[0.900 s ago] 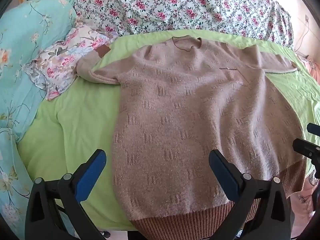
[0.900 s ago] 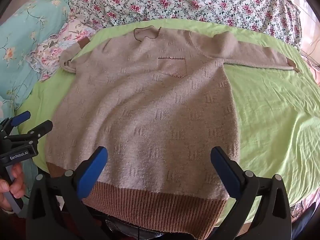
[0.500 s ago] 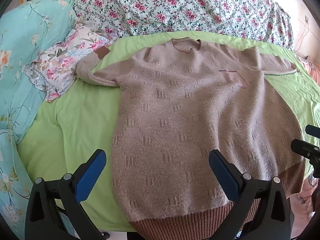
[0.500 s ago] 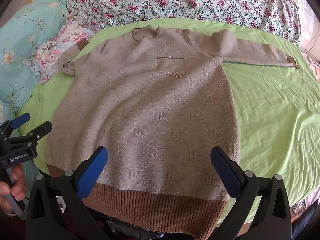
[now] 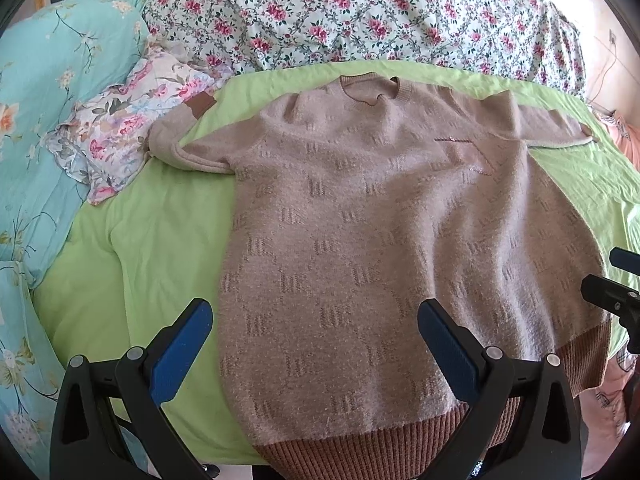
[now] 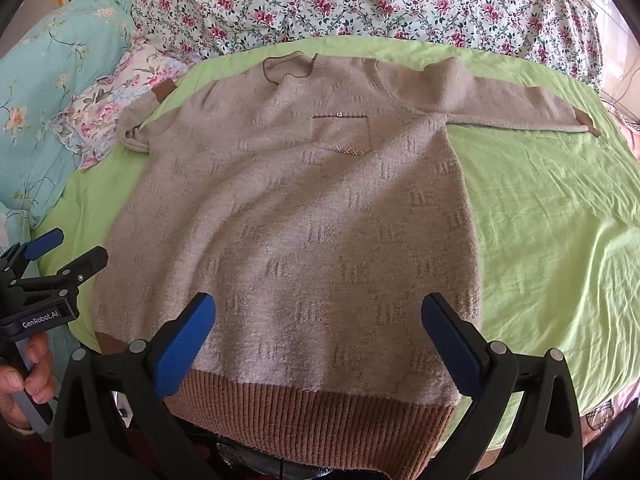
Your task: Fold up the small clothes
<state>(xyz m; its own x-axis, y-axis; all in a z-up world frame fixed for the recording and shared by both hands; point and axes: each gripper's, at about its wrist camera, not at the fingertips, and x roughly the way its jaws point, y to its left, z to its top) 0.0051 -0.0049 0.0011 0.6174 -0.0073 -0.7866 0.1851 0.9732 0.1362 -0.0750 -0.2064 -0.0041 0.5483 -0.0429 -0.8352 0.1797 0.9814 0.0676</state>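
Left claw and right claw: 2 black fingers each, faced with blue pads and fitted with silver screws. White "GenRobot.AI" lettering is printed on the left claw's body. A grey handle is shown in a bare-skinned left hand.

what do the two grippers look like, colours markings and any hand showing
Both the left gripper and right gripper have black frames with silver pivot bolts and blue fingertips. The left's body bears white "GenRobot.AI" lettering, and a bare hand grips its grey handle. No cables visible.
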